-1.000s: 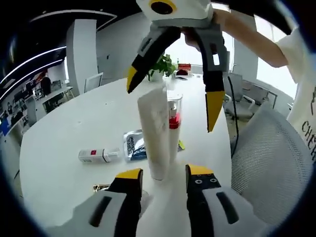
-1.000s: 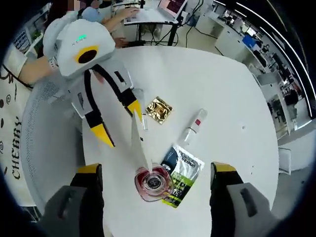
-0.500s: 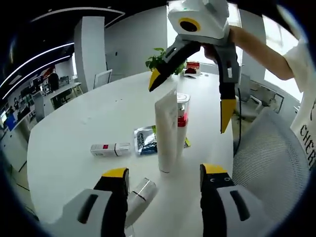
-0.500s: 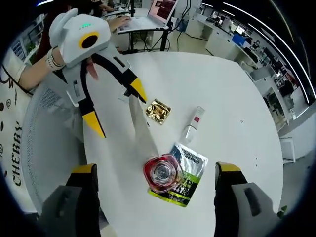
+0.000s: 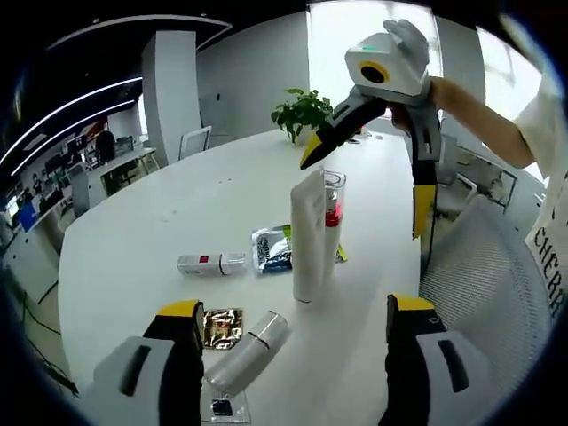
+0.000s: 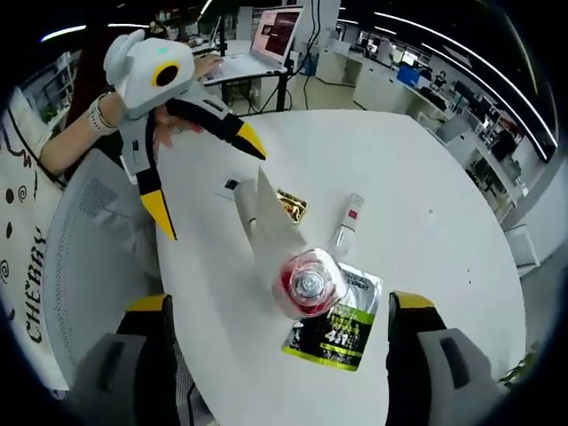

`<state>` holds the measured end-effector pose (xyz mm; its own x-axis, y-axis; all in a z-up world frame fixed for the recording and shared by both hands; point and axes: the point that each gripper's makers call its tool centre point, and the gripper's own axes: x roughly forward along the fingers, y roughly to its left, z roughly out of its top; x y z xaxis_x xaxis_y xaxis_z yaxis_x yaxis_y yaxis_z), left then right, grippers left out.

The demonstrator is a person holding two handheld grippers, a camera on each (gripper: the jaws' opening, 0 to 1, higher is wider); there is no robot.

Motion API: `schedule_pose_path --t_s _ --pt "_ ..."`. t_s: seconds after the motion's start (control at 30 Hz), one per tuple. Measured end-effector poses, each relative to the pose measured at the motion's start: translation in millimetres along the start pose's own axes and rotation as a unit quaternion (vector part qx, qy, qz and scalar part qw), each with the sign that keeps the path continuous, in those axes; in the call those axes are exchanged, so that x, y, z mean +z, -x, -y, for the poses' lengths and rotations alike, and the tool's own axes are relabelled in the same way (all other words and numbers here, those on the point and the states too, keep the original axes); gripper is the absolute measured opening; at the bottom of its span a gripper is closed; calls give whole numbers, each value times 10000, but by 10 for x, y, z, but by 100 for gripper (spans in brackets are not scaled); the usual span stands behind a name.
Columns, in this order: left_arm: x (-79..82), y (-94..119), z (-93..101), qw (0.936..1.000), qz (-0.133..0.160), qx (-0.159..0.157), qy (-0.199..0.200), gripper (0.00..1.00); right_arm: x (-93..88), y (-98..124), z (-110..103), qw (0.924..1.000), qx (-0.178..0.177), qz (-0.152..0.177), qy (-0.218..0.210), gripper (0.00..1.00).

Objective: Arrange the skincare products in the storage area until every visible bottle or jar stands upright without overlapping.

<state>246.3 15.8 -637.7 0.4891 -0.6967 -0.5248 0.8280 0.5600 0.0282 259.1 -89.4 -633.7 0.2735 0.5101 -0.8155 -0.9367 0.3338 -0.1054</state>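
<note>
Lifting away from tube [image 5: 307, 232], both grippers seemingly empty

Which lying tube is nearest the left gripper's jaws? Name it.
The silver-white tube, lying on its side just ahead of the left gripper, beside the gold sachet. The red-labelled white tube also lies flat, but farther off, near the foil pouch.

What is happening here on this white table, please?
A person is tidying skincare products with two handheld claws, both open and holding nothing. A white tube and a clear bottle with a red band stand upright side by side. Lying flat are a small white tube with a red label, a silver-white bottle, a green-and-silver sachet and a gold packet. The right claw hovers above the standing pair.
</note>
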Motion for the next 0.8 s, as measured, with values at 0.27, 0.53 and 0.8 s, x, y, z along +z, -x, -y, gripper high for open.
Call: schedule_pose_path --t_s 0.27,0.53,0.8 --pt "49 72 8 9999 127 45 -6 92 -84 41 -98 9995 -127 223 -165 100" --pt "63 138 11 9997 219 75 -56 98 -167 27 -199 9981 -299 427 -333 100" --pt "53 174 20 9997 199 153 -80 99 -143 113 -287 9953 -623 657 -340 100"
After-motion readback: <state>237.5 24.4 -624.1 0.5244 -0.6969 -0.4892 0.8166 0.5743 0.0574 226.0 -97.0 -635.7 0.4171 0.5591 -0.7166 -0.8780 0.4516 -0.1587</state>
